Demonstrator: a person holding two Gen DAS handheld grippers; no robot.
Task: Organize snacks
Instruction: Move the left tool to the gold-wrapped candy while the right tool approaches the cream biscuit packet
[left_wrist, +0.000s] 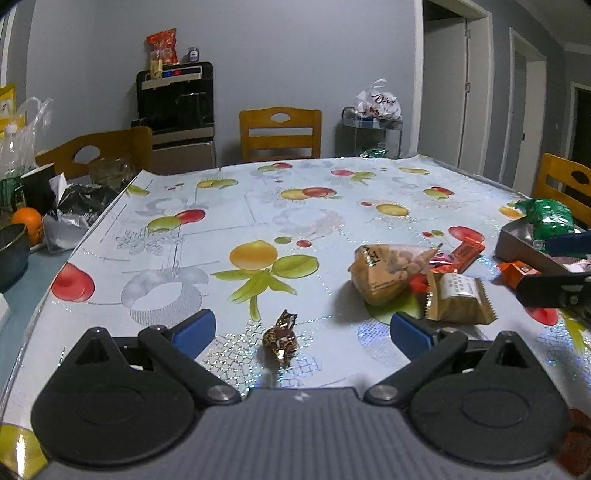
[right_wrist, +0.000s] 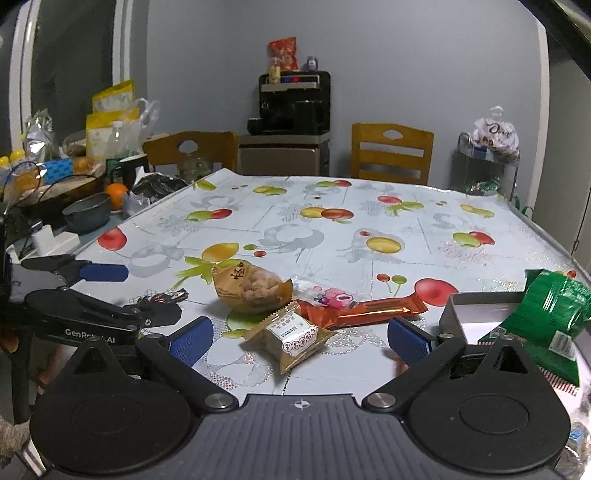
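Here, crinkly foil candy (left_wrist: 280, 338) between left gripper's (left_wrist: 303, 328) spread blue ribbed pads; right gripper (right_wrist: 301, 334) wide open.

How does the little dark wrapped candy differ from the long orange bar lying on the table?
The dark candy is short and lumpy with twisted ends; the orange bar is long, flat and straight. The candy's wrapper is dark brown with gold glints; the bar's is shiny orange. The candy lies alone between the open fingers of the left gripper; the bar sits among other snack packets, one partly overlapping it. Both are sealed snacks resting on the fruit-print tablecloth.
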